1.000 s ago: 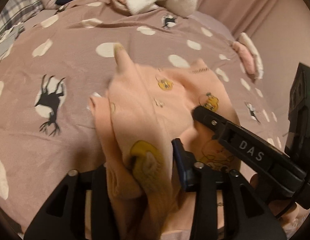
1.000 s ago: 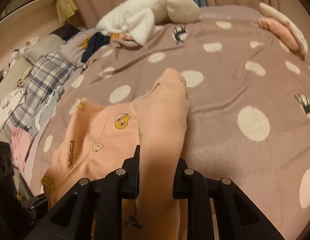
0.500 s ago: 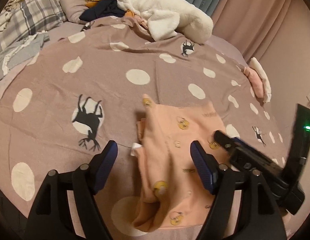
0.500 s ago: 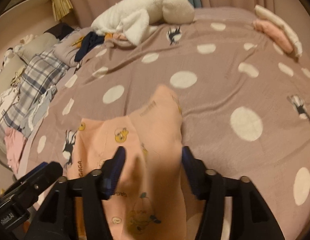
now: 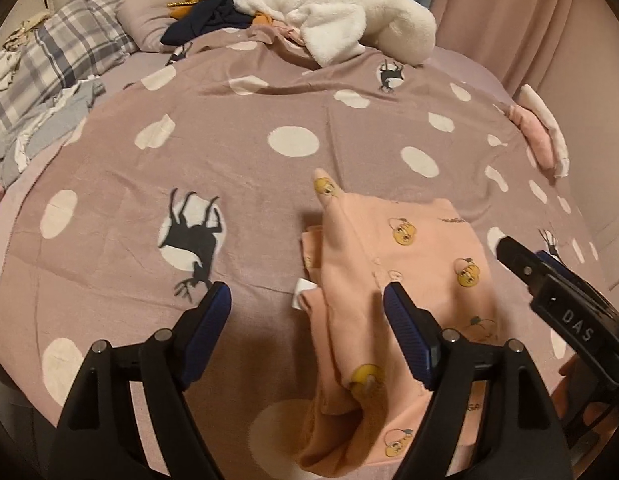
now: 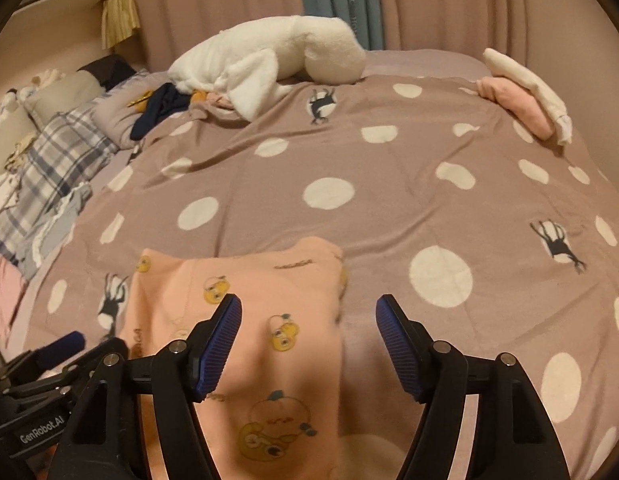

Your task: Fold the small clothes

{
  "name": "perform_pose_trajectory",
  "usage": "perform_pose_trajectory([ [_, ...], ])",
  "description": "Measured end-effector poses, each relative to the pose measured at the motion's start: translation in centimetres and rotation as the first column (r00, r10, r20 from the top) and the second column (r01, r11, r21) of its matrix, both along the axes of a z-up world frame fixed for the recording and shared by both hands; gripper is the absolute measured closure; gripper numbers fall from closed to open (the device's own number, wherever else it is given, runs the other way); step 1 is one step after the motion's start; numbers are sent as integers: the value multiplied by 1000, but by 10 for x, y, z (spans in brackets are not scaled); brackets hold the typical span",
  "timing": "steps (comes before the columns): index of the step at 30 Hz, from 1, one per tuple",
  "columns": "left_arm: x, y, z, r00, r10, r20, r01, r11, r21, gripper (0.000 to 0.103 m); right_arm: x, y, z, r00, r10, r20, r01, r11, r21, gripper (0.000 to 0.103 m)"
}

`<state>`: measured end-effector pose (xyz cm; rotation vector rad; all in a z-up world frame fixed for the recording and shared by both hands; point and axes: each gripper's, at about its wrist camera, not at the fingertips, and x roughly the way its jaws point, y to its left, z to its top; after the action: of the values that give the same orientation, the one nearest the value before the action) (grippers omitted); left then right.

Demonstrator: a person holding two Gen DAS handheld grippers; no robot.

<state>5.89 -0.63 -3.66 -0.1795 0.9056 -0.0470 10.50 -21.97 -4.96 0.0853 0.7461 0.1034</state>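
The left gripper point(image 5: 307, 304) is hanging low in the left wrist view with its jaws spread wide, blue pads point(image 5: 211, 320) facing each other and pinching nothing; its right finger is lying over the peach garment point(image 5: 393, 280), its left finger over bare blanket point(image 5: 229, 184); the right gripper point(image 6: 308, 334) is sitting at the bottom centre of the right wrist view, likewise spread apart and empty, its left pad point(image 6: 221, 340) over the garment and its right pad over the blanket beside the garment's edge; whether either tool is touching cloth cannot be told.

Each gripper is showing in the other's camera: the right gripper is reaching in from the right edge of the left wrist view, the left gripper is lying at the lower left corner of the right wrist view.

The garment is lying on the blanket in the lower centre of both views, partly folded, with a narrow flap doubled over along its left side in the left wrist view and a white tag point(image 5: 300, 290) poking out at that edge; its yellow cartoon prints are facing up.

A white plush point(image 6: 277, 68) is lying at the top centre of the bed; a dark cloth point(image 6: 157, 112) is bunched just left of it; a plaid cloth point(image 6: 49, 160) is spreading along the left edge; a pink and white stack point(image 6: 525, 92) is resting at the upper right of the blanket; curtains point(image 6: 449, 4) are hanging behind.
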Motion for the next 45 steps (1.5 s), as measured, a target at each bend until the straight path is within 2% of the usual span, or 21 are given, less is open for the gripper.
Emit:
perform_pose_trajectory([
  [3,-2,4,4,1000,7,4,-7,1000,-15,24,-1,-4,0,1000,-12,-9,12,1000,9,31],
  [6,-3,0,5,999,-29,-13,30,999,27,22,-1,-5,-1,999,-37,-31,36,999,-13,31],
  [8,-4,-3,6,997,-72,-15,72,997,34,16,-1,-3,-2,995,-78,-57,75,996,-57,31],
  [10,-7,-4,8,995,-95,-5,95,995,3,0,-2,-2,-4,991,-106,-86,98,990,-102,27],
  [11,-10,-4,9,995,-104,5,104,995,-11,1,-3,-2,-5,989,-107,-99,96,989,-111,20],
  [13,-13,-9,12,993,-113,13,113,993,23,0,-5,-2,-6,988,-96,-120,81,989,-124,11],
  [15,-17,-13,14,991,-133,23,132,990,52,0,-9,-2,-5,989,-87,-123,70,989,-131,9],
  [19,-21,-14,18,988,-151,26,151,988,26,0,-15,-4,-2,990,-72,-121,56,990,-129,5],
  [21,-24,-17,20,985,-170,33,169,985,47,0,-18,-6,-1,990,-77,-122,60,988,-140,1],
  [24,-31,-19,21,981,-191,35,189,981,40,0,-25,-8,1,987,-95,-132,72,983,-169,1],
  [26,-36,-17,20,981,-193,28,193,981,25,0,-30,-12,3,985,-97,-139,77,987,-142,1],
  [29,-47,-17,18,981,-196,6,195,980,46,0,-38,-18,3,982,-99,-162,85,992,-90,1],
  [33,-63,-14,21,983,-181,21,178,980,89,0,-50,-15,3,977,-129,-167,107,985,-137,1],
  [35,-68,-13,22,982,-186,26,183,980,74,0,-56,-14,6,979,-123,-161,102,986,-129,1],
  [39,-73,-6,21,985,-174,8,174,984,-24,0,-69,-14,10,982,-112,-154,96,989,-110,1],
  [40,-74,-6,22,985,-171,9,171,985,-25,0,-72,-13,11,982,-114,-151,96,988,-120,1],
  [45,-81,-15,26,985,-166,41,161,982,97,0,-74,-15,10,979,-134,-153,113,984,-137,1],
])
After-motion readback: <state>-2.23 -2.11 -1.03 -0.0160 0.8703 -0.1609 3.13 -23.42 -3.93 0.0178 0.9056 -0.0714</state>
